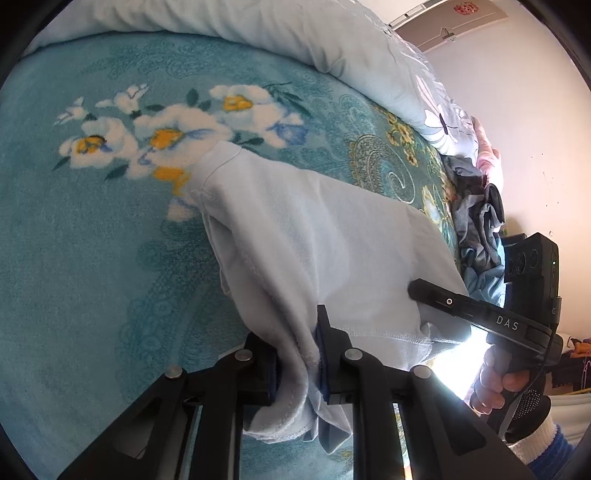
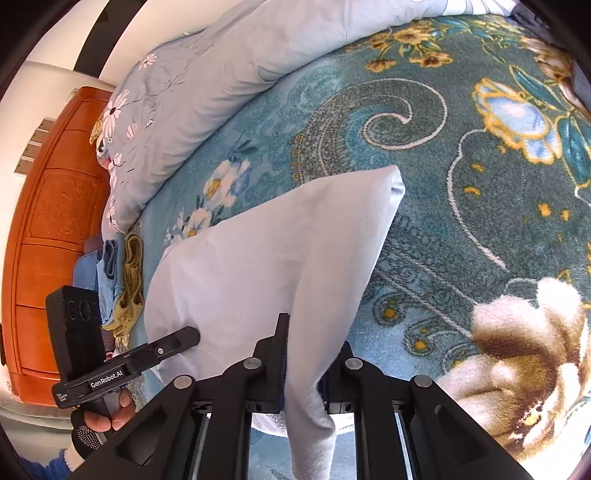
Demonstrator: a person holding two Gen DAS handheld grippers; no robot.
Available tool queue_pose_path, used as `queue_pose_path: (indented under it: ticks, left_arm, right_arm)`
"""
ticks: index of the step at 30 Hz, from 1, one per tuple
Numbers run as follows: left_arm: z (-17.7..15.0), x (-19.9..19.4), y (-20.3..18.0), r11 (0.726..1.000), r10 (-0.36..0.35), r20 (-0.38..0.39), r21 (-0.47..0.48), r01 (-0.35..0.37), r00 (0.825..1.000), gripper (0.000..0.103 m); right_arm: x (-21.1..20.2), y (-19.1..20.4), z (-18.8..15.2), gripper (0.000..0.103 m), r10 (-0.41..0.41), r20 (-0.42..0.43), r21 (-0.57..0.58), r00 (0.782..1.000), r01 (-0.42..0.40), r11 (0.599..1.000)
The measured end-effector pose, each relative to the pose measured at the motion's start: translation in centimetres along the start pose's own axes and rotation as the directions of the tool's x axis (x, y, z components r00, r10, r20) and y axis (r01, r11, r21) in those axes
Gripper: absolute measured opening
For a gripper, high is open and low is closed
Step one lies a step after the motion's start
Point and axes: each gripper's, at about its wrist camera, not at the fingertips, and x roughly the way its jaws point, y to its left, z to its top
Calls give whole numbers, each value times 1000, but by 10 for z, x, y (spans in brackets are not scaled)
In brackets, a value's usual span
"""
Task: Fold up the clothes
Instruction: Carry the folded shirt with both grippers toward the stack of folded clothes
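A pale blue garment (image 1: 314,236) lies stretched across the teal flowered blanket (image 1: 92,258). My left gripper (image 1: 299,354) is shut on its hemmed near edge, with cloth bunched between the pads and hanging below them. In the right wrist view the same garment (image 2: 266,258) rises to a folded corner, and my right gripper (image 2: 303,365) is shut on its other near edge, a flap drooping under the fingers. Each view shows the other gripper at the side: the right one (image 1: 417,288), held by a hand, and the left one (image 2: 192,336).
A pale quilt (image 1: 258,33) is rolled along the far side of the bed. A heap of crumpled clothes (image 1: 476,221) lies at the right edge. Folded items (image 2: 114,280) sit by an orange wooden headboard (image 2: 51,236). A white wall (image 1: 517,110) lies beyond.
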Motion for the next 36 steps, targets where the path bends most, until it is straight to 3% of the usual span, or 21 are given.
queue_pose_path:
  ticks: [7, 17, 27, 36]
  left_arm:
    - [-19, -51, -29, 1000, 20, 45, 17, -21, 999, 17]
    - [-73, -133, -78, 995, 95, 132, -13, -94, 987, 17]
    - [-119, -202, -118, 987, 162, 200, -15, -162, 966, 17]
    - [-136, -243, -124, 978, 210, 279, -61, -201, 937, 17]
  right_arm:
    - [-47, 31, -12, 13, 7, 17, -61, 1000, -6, 998]
    - [-127, 84, -43, 13, 53, -3, -215, 999, -52, 975]
    - [-192, 123, -80, 13, 93, -24, -331, 995, -96, 939]
    - [-215, 157, -86, 13, 142, -30, -403, 989, -142, 904]
